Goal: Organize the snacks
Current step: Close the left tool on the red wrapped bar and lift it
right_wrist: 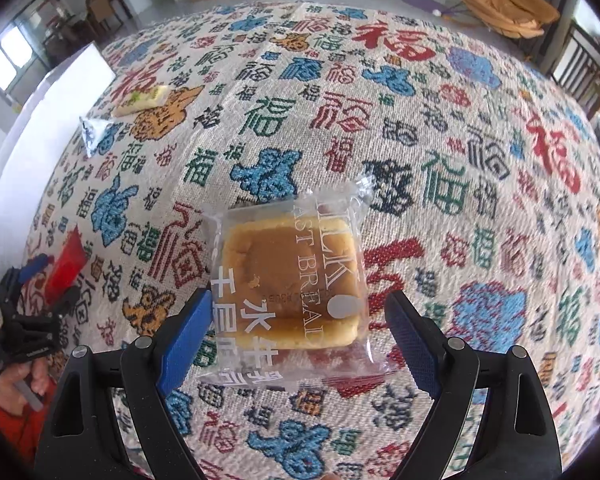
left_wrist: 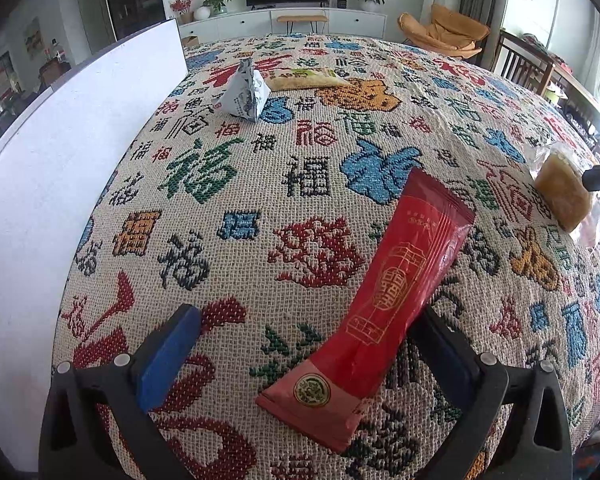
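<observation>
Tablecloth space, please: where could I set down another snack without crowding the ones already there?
The tablecloth is bare between the triangular pouch and the red wrapper. It is crowded beside the bread packet and around the green-labelled packet.

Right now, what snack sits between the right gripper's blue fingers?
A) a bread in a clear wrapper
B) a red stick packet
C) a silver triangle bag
A: the right gripper stands open around the bread in a clear wrapper, which lies flat on the patterned cloth.
</observation>
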`<state>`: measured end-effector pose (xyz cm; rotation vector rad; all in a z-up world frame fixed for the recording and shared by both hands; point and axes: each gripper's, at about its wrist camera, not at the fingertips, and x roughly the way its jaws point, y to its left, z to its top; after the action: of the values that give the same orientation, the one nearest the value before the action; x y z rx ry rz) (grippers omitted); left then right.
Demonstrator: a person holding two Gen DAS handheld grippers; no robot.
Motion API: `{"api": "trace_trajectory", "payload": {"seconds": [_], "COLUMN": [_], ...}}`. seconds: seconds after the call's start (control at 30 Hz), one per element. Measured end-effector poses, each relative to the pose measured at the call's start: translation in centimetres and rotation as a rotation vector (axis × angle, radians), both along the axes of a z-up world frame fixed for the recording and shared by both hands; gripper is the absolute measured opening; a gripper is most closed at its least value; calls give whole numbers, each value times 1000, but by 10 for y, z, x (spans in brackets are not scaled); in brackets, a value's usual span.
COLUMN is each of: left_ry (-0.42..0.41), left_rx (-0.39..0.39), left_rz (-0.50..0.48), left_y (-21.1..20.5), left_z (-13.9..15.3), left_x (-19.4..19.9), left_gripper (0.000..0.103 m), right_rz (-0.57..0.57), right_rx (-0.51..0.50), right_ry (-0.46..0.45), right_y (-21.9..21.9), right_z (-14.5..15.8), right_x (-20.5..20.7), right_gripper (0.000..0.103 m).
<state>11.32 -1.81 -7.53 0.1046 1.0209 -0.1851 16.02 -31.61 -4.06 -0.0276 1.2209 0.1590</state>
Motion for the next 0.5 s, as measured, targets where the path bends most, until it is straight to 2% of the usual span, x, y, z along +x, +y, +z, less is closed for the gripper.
{"api": "trace_trajectory", "payload": {"seconds": [0.1,0.17,0.27,0.3,0.33,0.37,0.4,0.5], "left_ry": [48,47,75,94,98,99,99,92], "left_rx": [9,34,51,48,27,21,26,-25], "left_rz": [-61,-101,-149,-159,-166,-162,-151,-129], "left_y": [-4,-7,-10,-10,-9,-8,-7,-1], "left_z": [4,10,14,14,15,16,17,24], "left_x": [1,0,-2,-1,-1,-1,-1,-7], "left_gripper": [102,97,68,51,36,23,18,16], "right_rz": [104,152,166,162,158,152,152,143], "right_rx": [-113,-153,-164,-153,-139,-142,-142,-115], "right_ry": [12,53,90,91,91,89,83,53], "right_y": [15,21,24,23,22,21,21,17], "right_z": [4,-5,-16,-15,-13,-11,-8,5], "right_x": [1,7,13,13,12,11,9,5], "right_gripper": [89,89,86,77,72,72,71,71]}}
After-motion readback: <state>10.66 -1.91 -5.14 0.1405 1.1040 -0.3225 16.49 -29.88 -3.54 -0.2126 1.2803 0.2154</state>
